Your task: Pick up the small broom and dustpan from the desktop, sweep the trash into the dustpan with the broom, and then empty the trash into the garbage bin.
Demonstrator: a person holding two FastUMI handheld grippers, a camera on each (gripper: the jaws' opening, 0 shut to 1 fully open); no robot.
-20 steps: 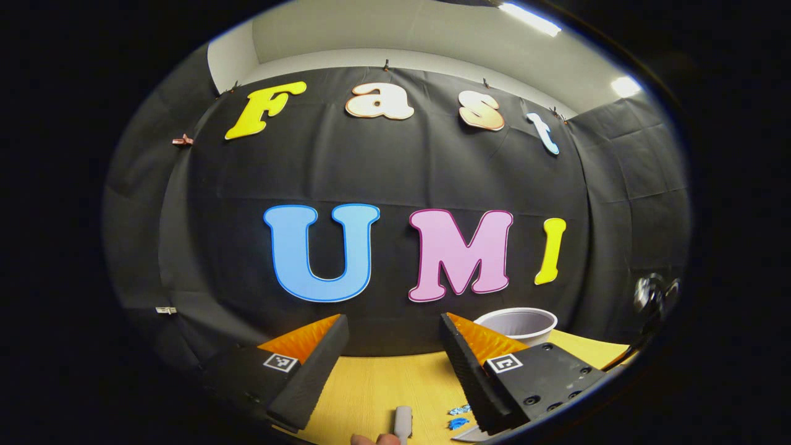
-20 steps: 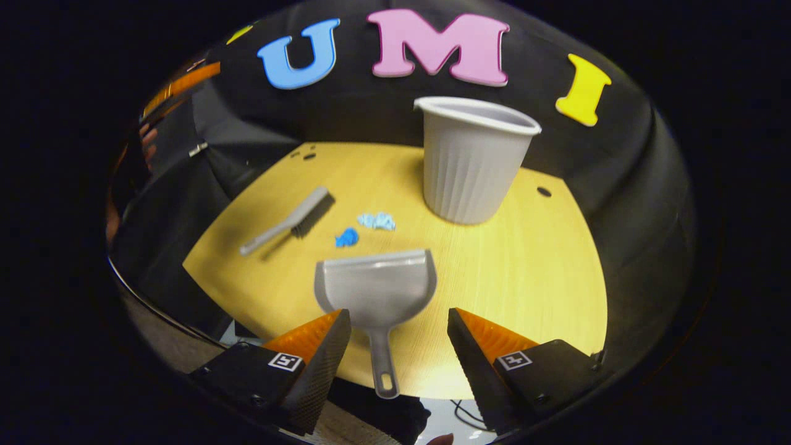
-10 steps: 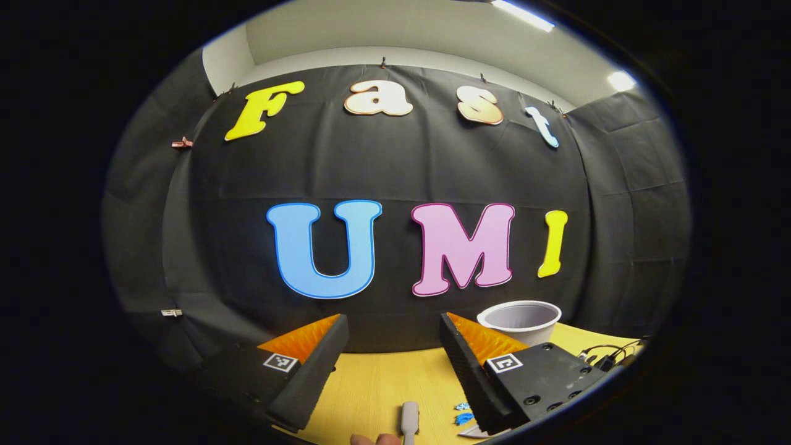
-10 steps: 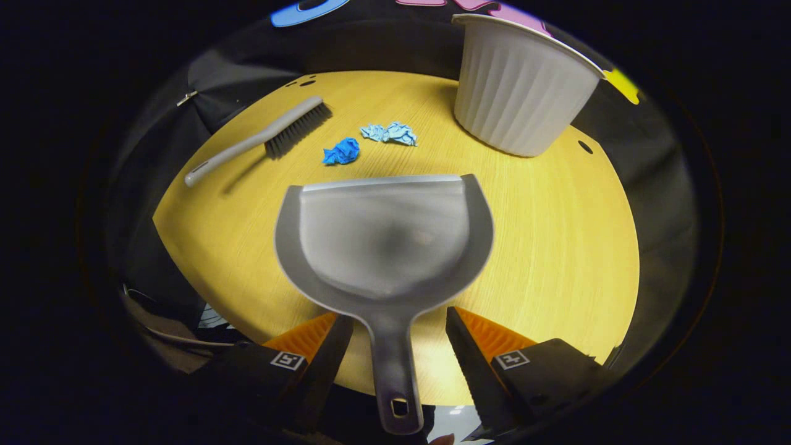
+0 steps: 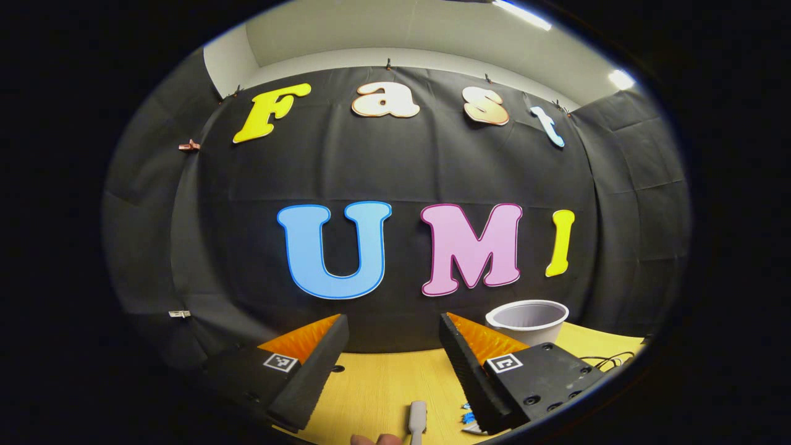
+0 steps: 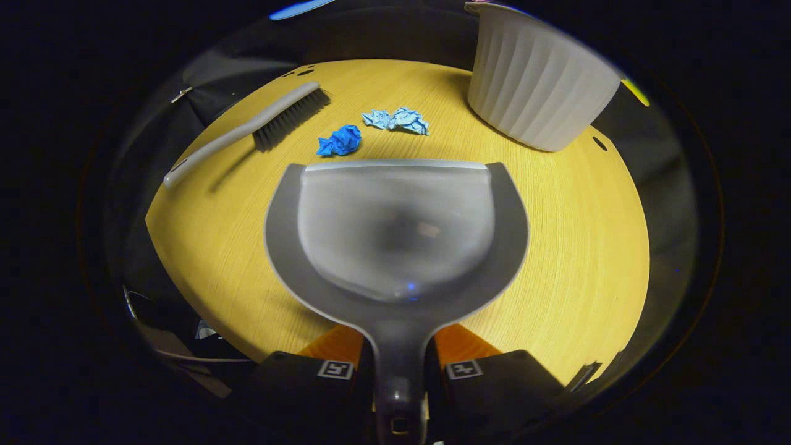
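In the right gripper view a grey dustpan (image 6: 395, 228) lies flat on the yellow desktop (image 6: 575, 247), mouth facing away. My right gripper (image 6: 398, 364) is shut on its handle, both fingers pressing the sides. Beyond the pan's lip lie a dark blue paper wad (image 6: 338, 141) and a pale blue wad (image 6: 395, 118). The grey broom (image 6: 247, 131) rests at the far left, bristles down. A white ribbed garbage bin (image 6: 539, 86) stands at the far right. In the left gripper view my left gripper (image 5: 393, 361) is open above the desk, over the broom's handle end (image 5: 417, 419).
The bin's rim (image 5: 527, 314) shows right of my left gripper, with cables (image 5: 609, 358) at the desk's right edge. A fingertip (image 5: 376, 439) pokes in at the bottom. Small holes (image 6: 598, 143) pierce the desktop near the bin.
My right gripper moved forward and down onto the dustpan and closed on its handle. The left gripper drifted slightly and stayed open.
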